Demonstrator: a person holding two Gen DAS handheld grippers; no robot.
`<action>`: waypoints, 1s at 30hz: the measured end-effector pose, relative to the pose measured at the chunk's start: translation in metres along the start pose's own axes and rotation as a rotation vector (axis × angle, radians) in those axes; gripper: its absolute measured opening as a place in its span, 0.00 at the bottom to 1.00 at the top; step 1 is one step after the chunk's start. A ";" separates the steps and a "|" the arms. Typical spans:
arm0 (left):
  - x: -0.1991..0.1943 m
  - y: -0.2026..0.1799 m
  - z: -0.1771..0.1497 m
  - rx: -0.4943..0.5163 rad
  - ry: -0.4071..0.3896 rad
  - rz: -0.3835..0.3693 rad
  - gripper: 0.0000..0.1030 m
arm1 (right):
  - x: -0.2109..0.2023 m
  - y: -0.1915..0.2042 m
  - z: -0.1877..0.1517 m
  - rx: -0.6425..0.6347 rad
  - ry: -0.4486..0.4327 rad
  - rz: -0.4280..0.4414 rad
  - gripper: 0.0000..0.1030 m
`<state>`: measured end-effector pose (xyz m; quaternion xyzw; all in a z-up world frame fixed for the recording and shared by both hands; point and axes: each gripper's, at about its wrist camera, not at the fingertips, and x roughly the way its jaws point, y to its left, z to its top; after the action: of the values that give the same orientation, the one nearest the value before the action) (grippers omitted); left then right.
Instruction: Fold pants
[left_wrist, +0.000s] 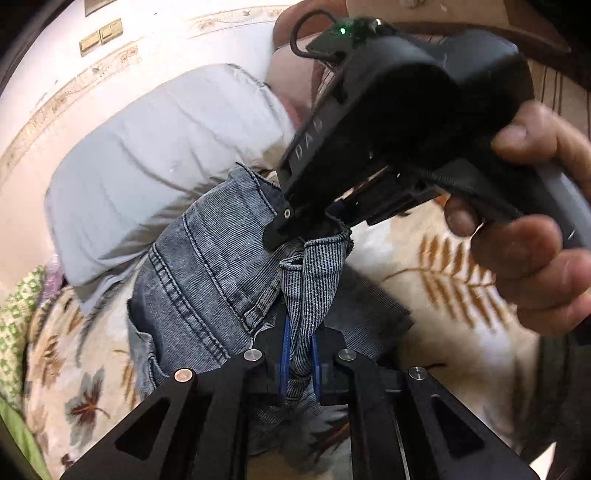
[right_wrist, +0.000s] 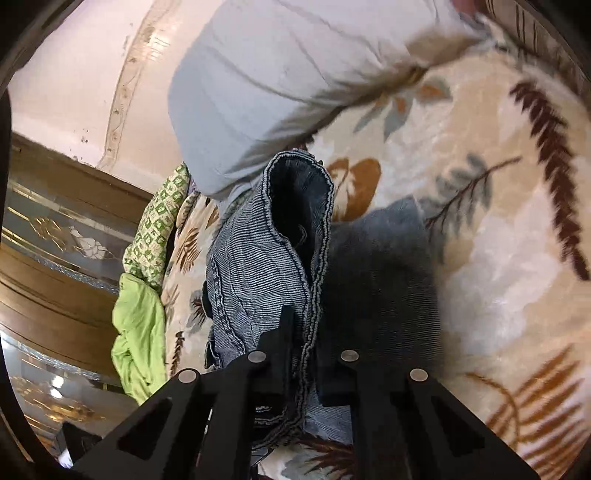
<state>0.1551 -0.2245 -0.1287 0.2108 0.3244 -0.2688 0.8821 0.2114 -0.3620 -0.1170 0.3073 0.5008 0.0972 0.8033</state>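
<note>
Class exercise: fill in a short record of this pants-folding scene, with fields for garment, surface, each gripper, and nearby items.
garment: denim pants, bunched and partly lifted
surface: leaf-patterned blanket
left gripper: shut on a fold of the pants
right gripper: shut on a pants edge
nearby: grey pillow, green cloth
</note>
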 end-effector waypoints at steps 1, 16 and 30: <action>0.010 0.004 -0.002 -0.027 0.026 -0.046 0.11 | 0.006 -0.006 0.001 0.011 0.018 -0.045 0.08; -0.051 0.083 -0.062 -0.433 0.047 -0.175 0.46 | -0.042 0.002 -0.031 -0.023 -0.129 -0.073 0.65; 0.008 0.155 -0.082 -0.723 0.218 -0.107 0.47 | 0.001 0.017 -0.060 -0.088 -0.010 -0.266 0.08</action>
<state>0.2174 -0.0638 -0.1610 -0.1038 0.5007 -0.1588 0.8446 0.1628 -0.3249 -0.1263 0.2032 0.5282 0.0101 0.8244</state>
